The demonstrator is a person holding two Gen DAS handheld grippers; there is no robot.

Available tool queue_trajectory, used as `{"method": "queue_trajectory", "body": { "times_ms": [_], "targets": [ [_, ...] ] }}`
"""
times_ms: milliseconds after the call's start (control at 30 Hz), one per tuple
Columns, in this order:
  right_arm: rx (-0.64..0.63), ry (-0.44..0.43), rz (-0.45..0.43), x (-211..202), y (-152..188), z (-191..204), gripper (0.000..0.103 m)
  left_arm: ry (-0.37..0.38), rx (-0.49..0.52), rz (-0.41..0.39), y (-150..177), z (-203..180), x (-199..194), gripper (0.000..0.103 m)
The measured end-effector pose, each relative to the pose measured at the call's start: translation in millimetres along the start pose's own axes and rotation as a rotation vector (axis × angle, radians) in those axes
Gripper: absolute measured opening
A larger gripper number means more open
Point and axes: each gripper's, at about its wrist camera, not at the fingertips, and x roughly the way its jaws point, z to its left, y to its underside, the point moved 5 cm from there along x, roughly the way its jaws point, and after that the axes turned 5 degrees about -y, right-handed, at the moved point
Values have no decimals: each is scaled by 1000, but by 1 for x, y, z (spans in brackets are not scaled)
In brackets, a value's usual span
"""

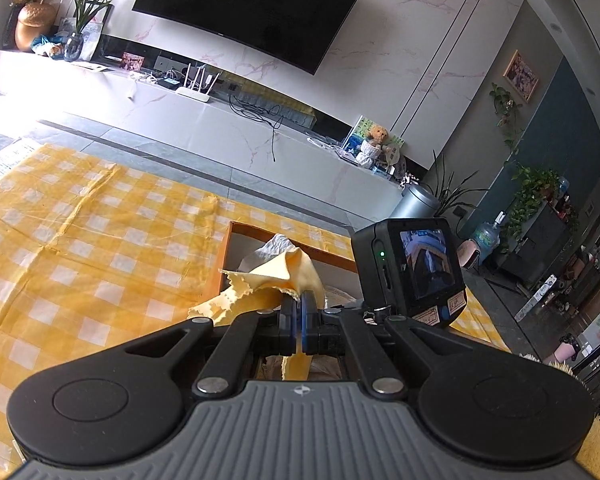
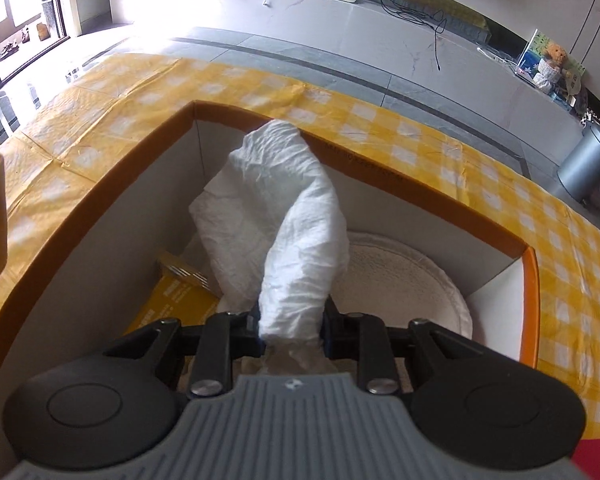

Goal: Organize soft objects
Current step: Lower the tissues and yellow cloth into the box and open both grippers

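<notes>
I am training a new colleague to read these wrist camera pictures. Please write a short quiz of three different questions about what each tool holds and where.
1. True or false: the left tool is shut on a thin yellow cloth with a zigzag edge.
2. Which thing does the right tool grip? A) a crumpled white cloth B) a round white plate C) a yellow printed packet
3. Fill in: the right tool holds its load above the open cardboard box with the orange rim, which stands on a yellow and white ____ tablecloth.

Key: 1 true; 2 A; 3 checked
</notes>
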Motion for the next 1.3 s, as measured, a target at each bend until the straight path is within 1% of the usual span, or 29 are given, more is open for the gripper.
{"method": "queue_trajectory", "body": {
  "times_ms": [67, 133, 200, 233, 300, 367, 433, 500, 567, 633, 667, 733, 833, 900, 1033, 1100, 1200, 1300],
  "targets": [
    [-30, -3, 3, 0, 0, 5, 24, 2, -10, 3, 0, 1, 0, 2],
    [-76, 7, -15, -4, 2, 12, 24, -1, -13, 6, 0, 1, -1, 2],
    [-144, 23, -57, -9, 5, 20, 24, -7, -11, 5, 0, 1, -1, 2],
    [-176, 18, -83, -12, 6, 24, 24, -7, -9, 5, 0, 1, -2, 2],
    [-208, 8, -104, -14, 7, 29, 37, -7, -7, 5, 0, 0, -2, 2],
    [-196, 16, -96, -13, 7, 28, 59, -5, -2, 5, 0, -2, -2, 2],
    [-162, 21, -116, -17, 6, 23, 69, 0, 3, 4, -1, -4, -3, 2],
    [-147, 9, -153, -27, 7, 20, 74, 9, 9, 2, -1, -6, -4, 2],
    [-162, 32, -214, -43, 7, 17, 97, 16, 10, 1, -2, -7, -6, 2],
    [-206, 101, -294, -59, 10, 16, 99, 27, 10, 2, -2, -8, -7, 2],
    [-222, 123, -316, -67, 12, 14, 100, 32, 10, 4, -2, -9, -7, 2],
    [-239, 156, -362, -88, 20, 7, 100, 41, 13, 12, -1, -11, -7, 2],
    [-227, 183, -411, -116, 34, -5, 100, 55, 27, 29, 2, -16, -7, 2],
    [-187, 198, -430, -133, 43, -16, 100, 93, 61, 77, 8, -24, -6, 2],
    [-20, 194, -483, -162, 68, -44, 100, 140, 104, 131, 20, -40, -2, 2],
    [62, 185, -514, -166, 78, -57, 100, 146, 123, 158, 27, -45, 4, 2],
    [142, 152, -510, -159, 90, -70, 100, 117, 160, 207, 39, -50, 19, 2],
    [189, 106, -511, -154, 100, -75, 100, 75, 177, 245, 50, -51, 33, 2]
  ]
}}
